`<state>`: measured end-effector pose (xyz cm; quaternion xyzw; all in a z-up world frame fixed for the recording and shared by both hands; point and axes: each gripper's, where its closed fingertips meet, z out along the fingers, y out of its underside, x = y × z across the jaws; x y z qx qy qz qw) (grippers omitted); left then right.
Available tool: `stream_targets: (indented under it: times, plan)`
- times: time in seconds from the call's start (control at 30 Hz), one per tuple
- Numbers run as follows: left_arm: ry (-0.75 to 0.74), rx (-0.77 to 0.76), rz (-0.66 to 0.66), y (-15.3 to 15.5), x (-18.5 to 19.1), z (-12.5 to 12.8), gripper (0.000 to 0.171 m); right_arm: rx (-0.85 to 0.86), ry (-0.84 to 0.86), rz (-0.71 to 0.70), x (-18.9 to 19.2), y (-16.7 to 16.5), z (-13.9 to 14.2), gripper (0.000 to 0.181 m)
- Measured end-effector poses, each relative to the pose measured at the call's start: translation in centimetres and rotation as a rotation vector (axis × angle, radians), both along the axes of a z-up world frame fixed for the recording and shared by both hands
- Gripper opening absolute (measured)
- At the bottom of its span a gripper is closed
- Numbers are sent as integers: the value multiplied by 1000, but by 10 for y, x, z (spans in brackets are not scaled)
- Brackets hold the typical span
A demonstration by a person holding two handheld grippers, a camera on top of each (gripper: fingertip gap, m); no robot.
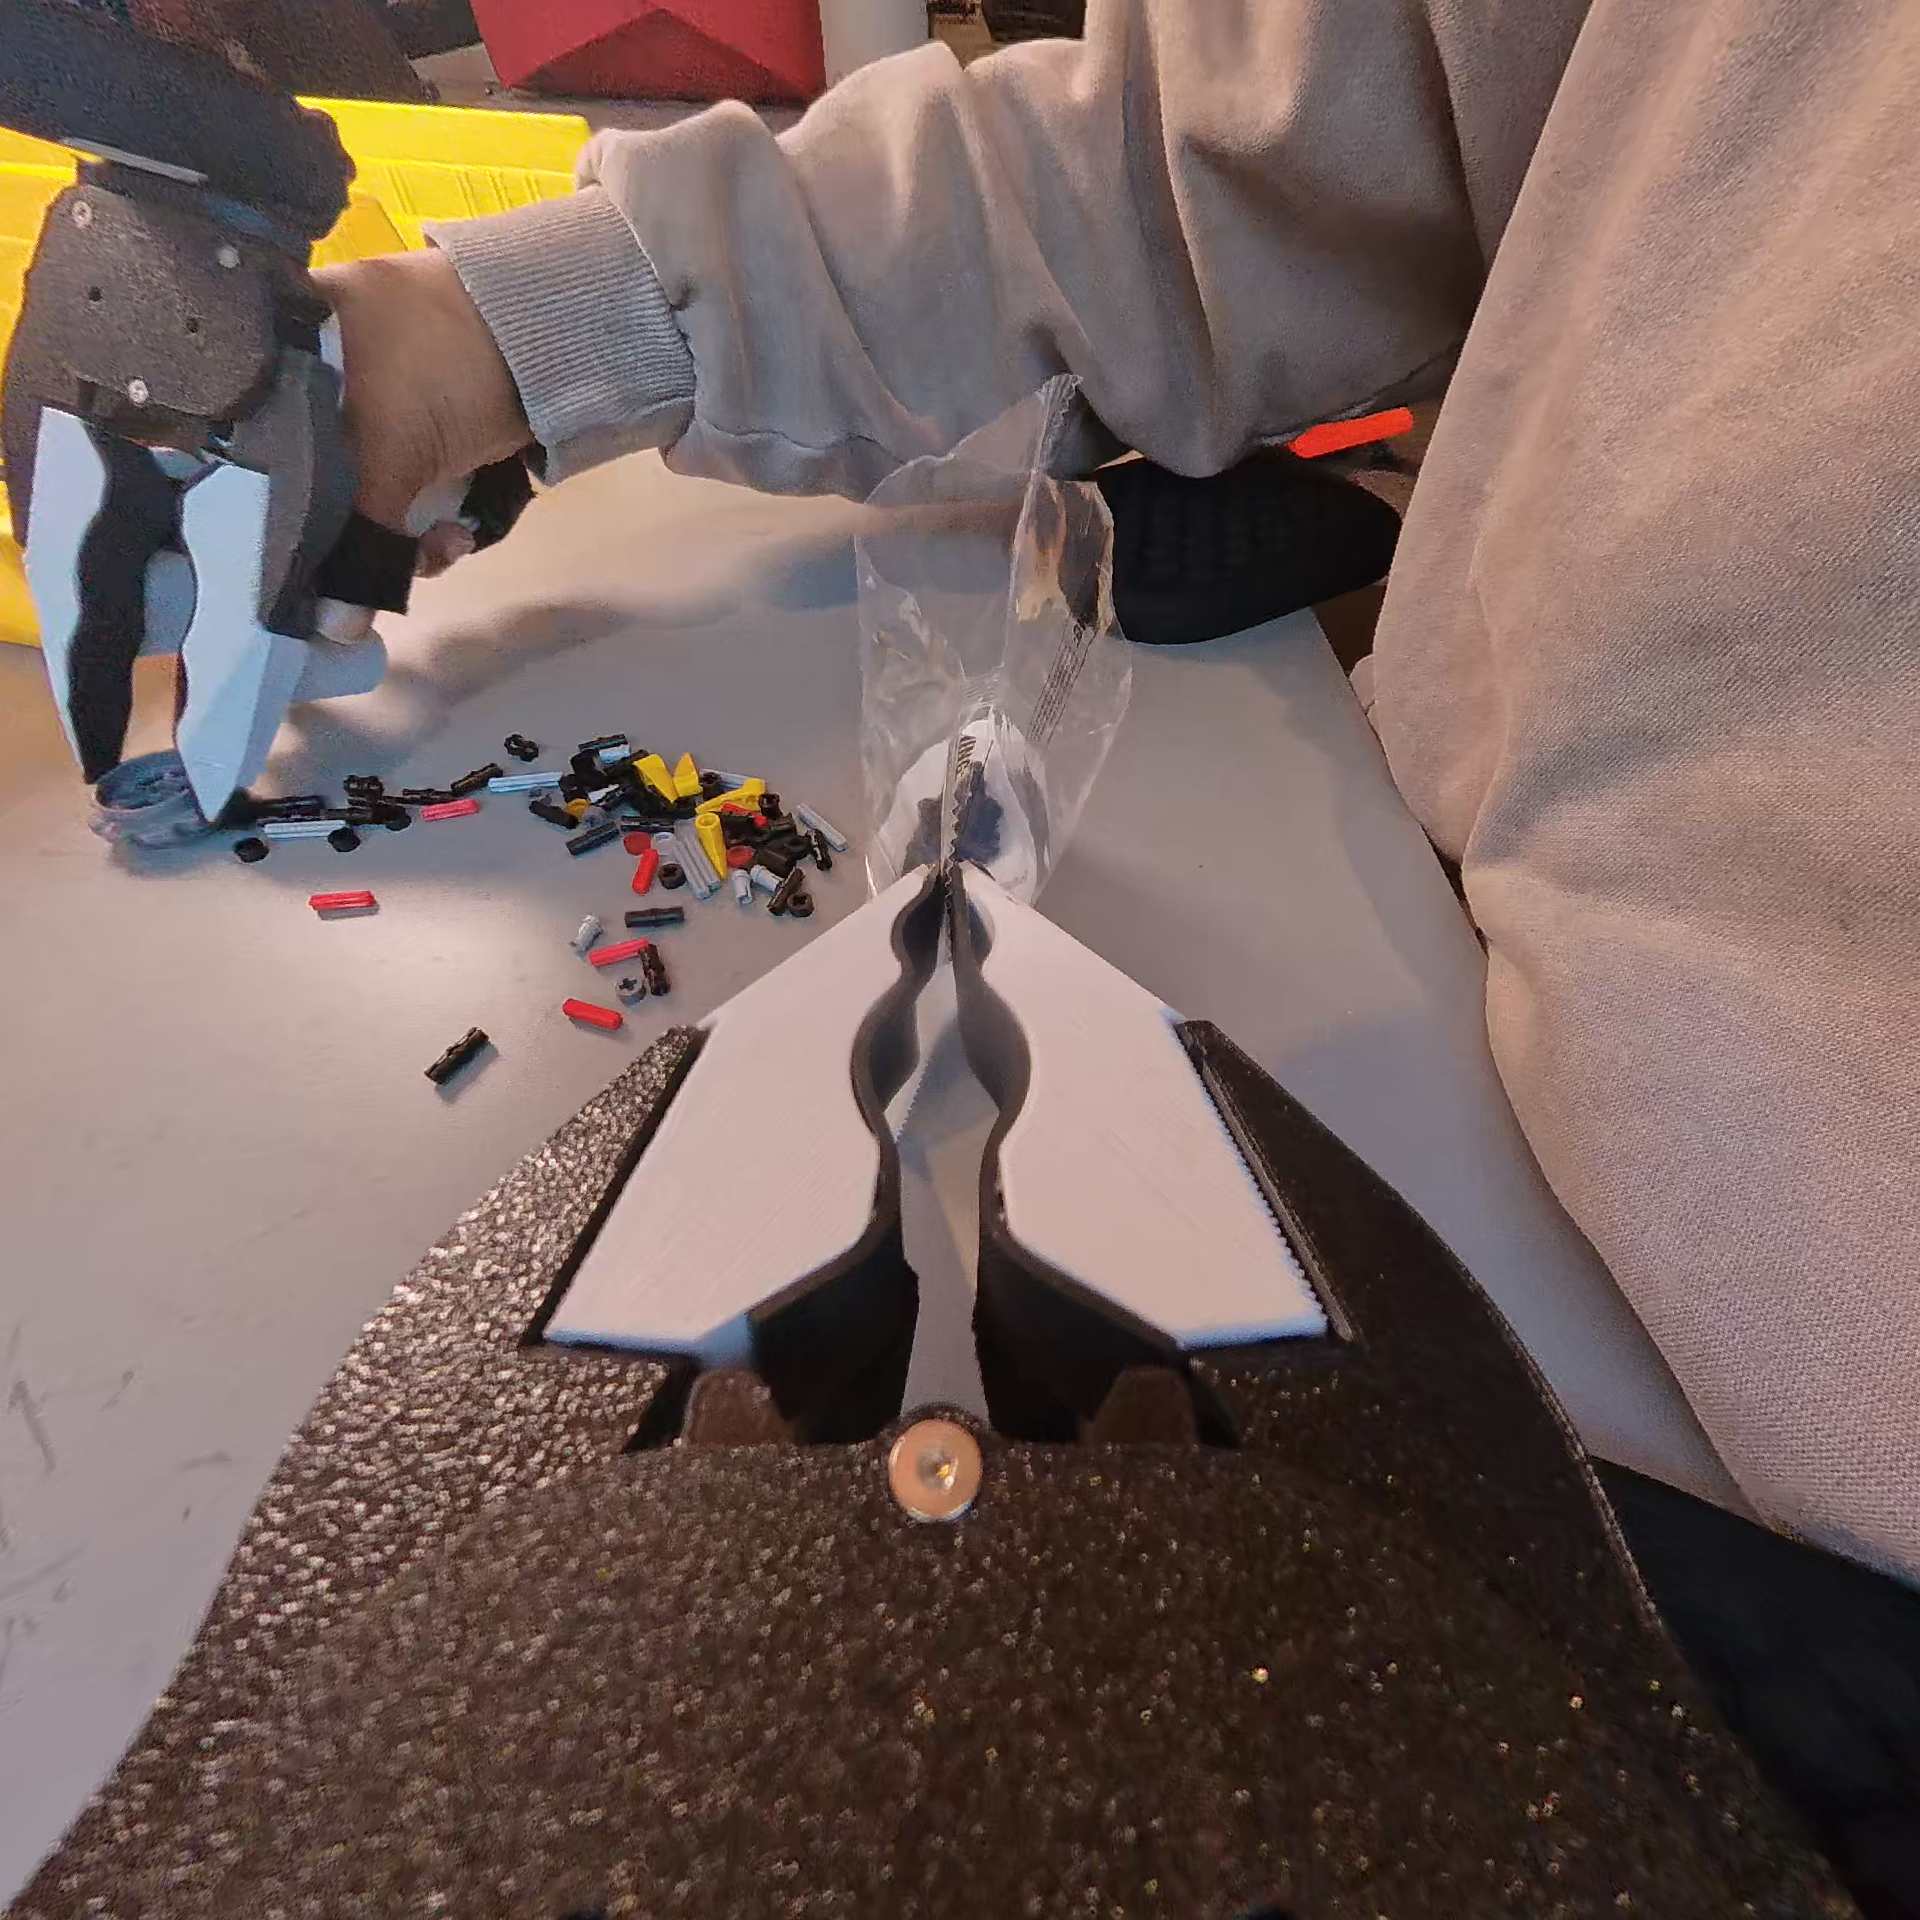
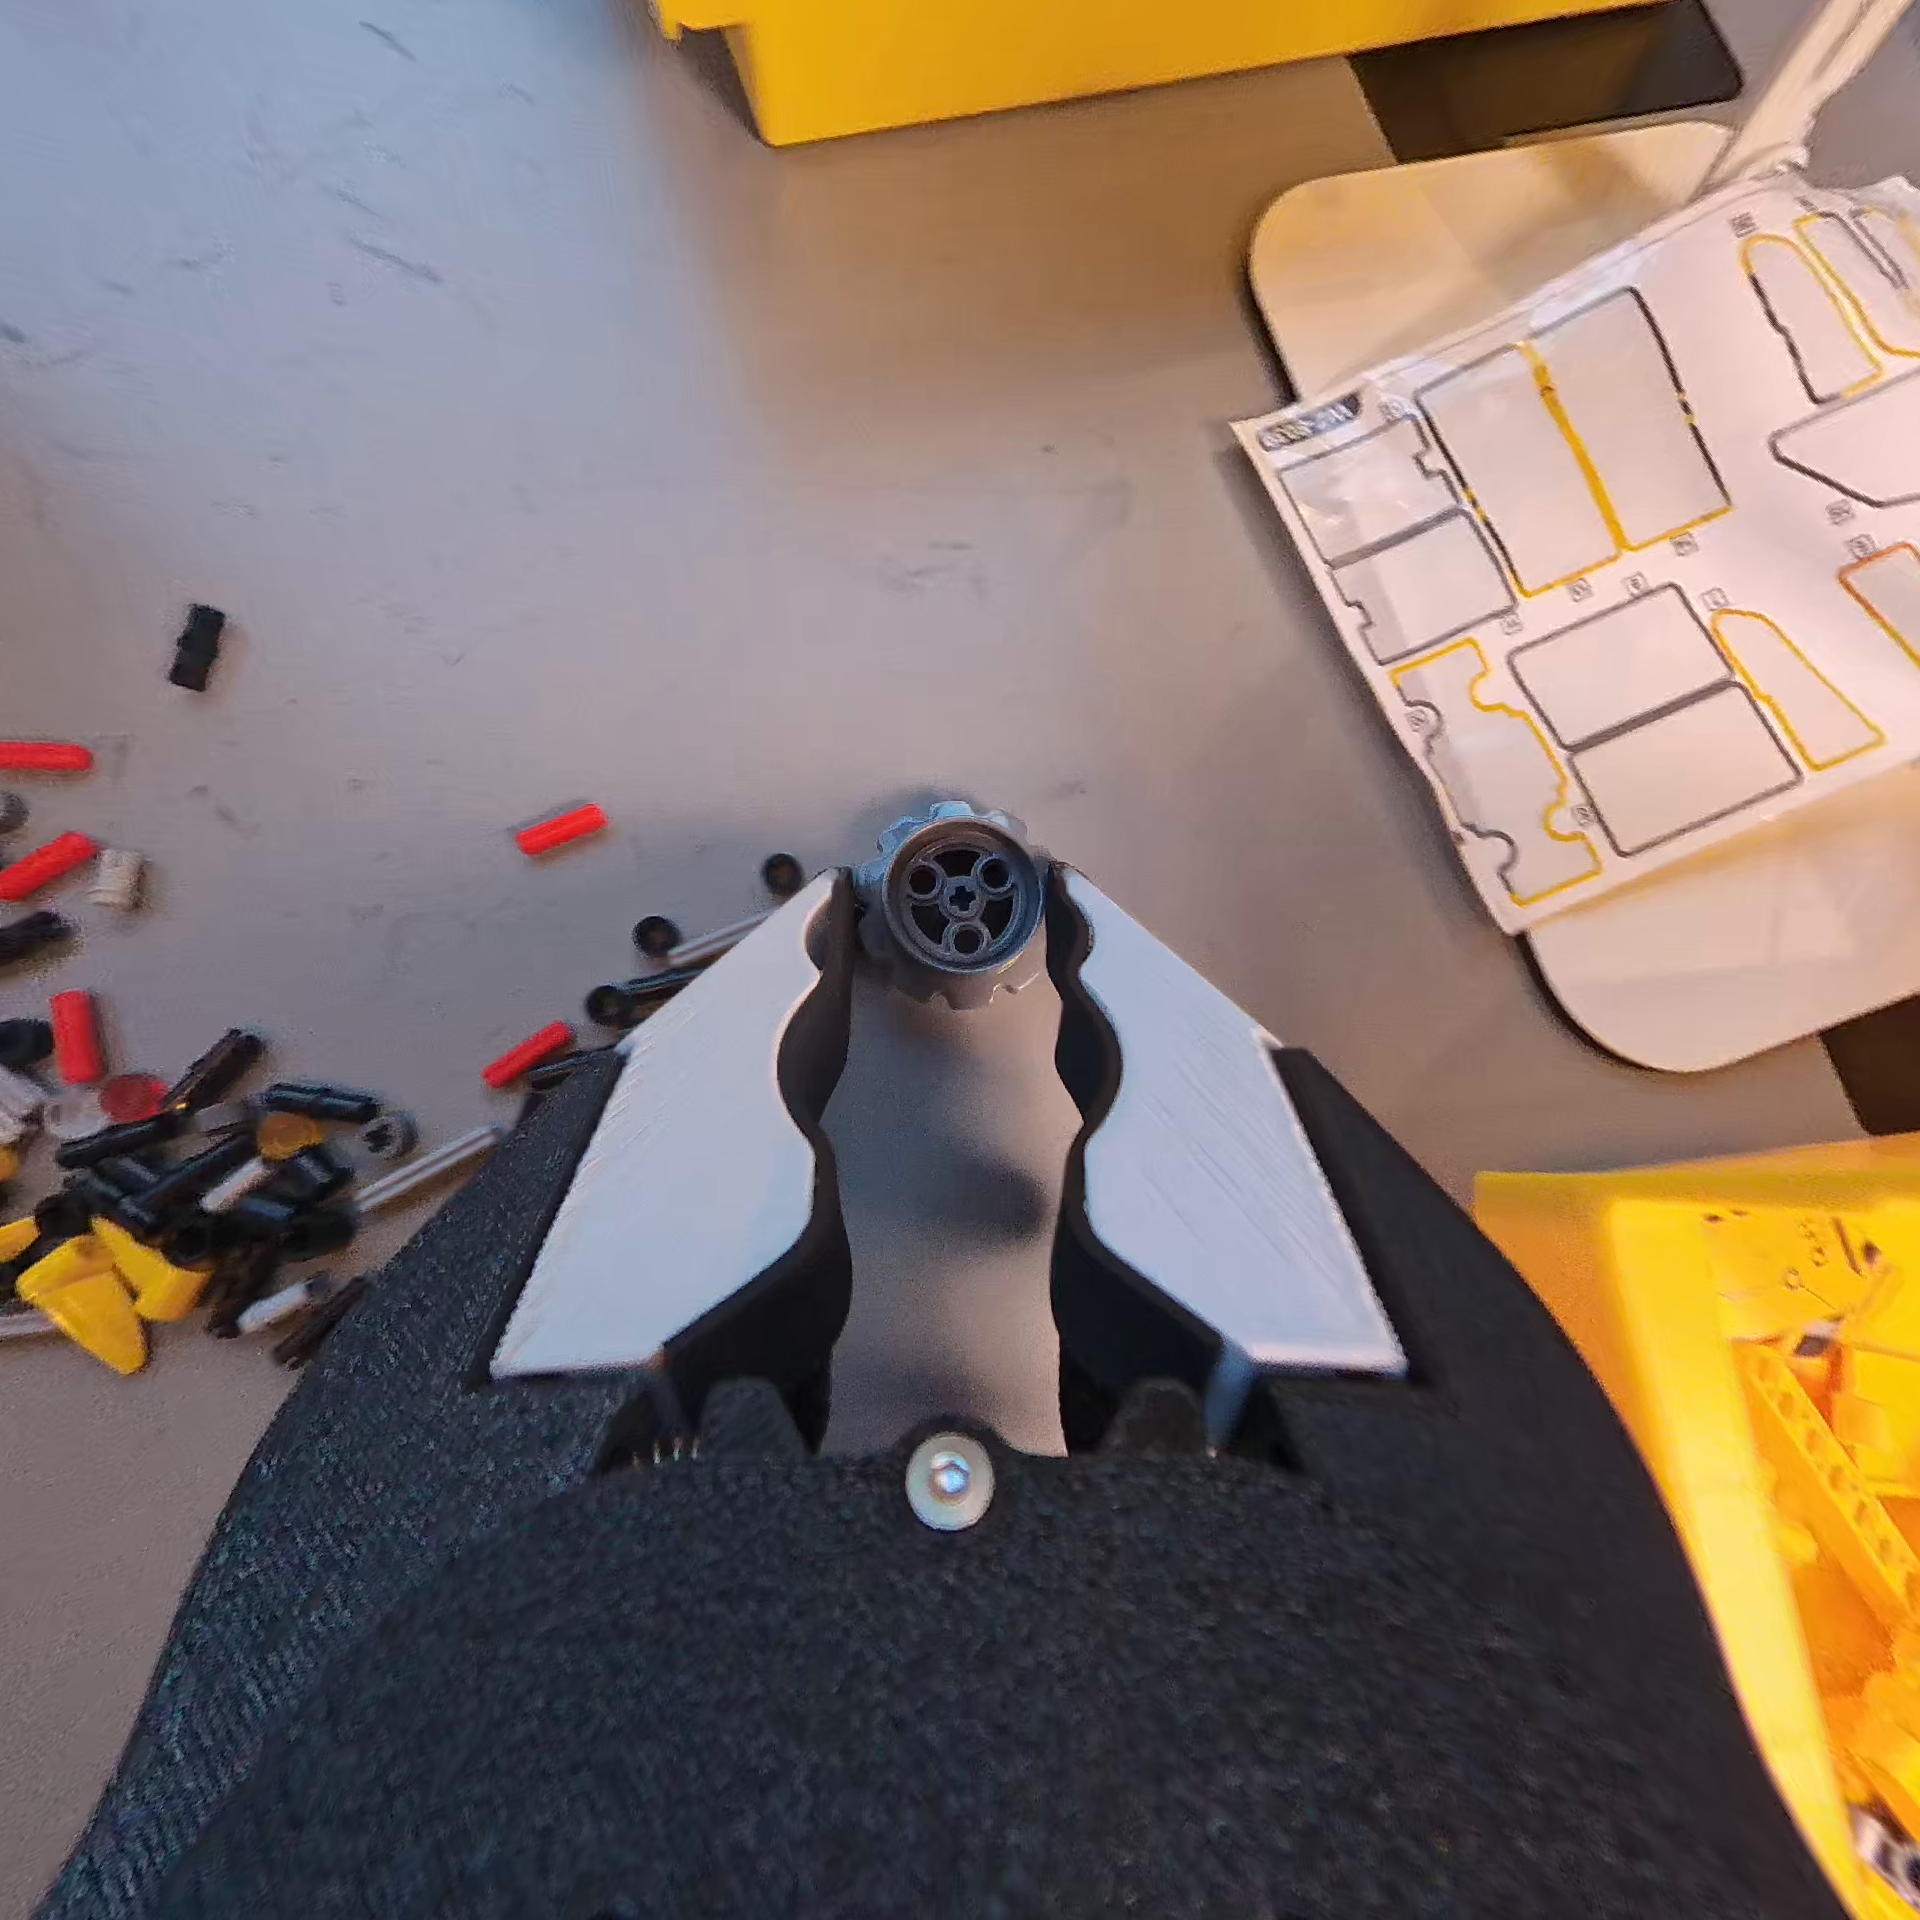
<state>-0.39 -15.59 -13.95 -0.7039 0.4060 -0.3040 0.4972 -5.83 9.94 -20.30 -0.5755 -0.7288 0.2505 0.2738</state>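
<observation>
My left gripper (image 1: 948, 883) is shut on the bottom edge of a clear plastic bag (image 1: 987, 644) and holds it upright above the grey table (image 1: 312, 1247). A few small dark pieces sit in the bag just above the fingertips. My right gripper (image 2: 951, 883) is closed around a dark grey gear-like wheel piece (image 2: 958, 914) that rests on the table. In the left wrist view the right gripper (image 1: 156, 784) points down at that grey piece (image 1: 130, 821), at the left end of a pile of small black, red, yellow and grey pieces (image 1: 686, 821).
A person's beige sleeve (image 1: 1039, 260) reaches across the table. A yellow box (image 2: 1039, 62) stands at the back. A sticker sheet in plastic (image 2: 1610, 582) lies on a pale board (image 2: 1455, 260). A yellow tray of yellow parts (image 2: 1766, 1455) sits at right. Left tips to right tips: about 25 cm.
</observation>
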Motion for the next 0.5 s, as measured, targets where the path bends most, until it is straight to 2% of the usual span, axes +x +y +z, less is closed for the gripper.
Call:
stream_targets:
  times: [0.33,0.4,0.5]
  plan:
    - [-4,-7,-12,-1,0,0,0,-50,1,333,42,-110,1,35]
    - [-4,-6,-10,-1,0,0,0,-42,21,330,35,-109,8,36]
    - [-2,-2,-4,0,0,0,0,-22,69,194,8,-74,18,36]
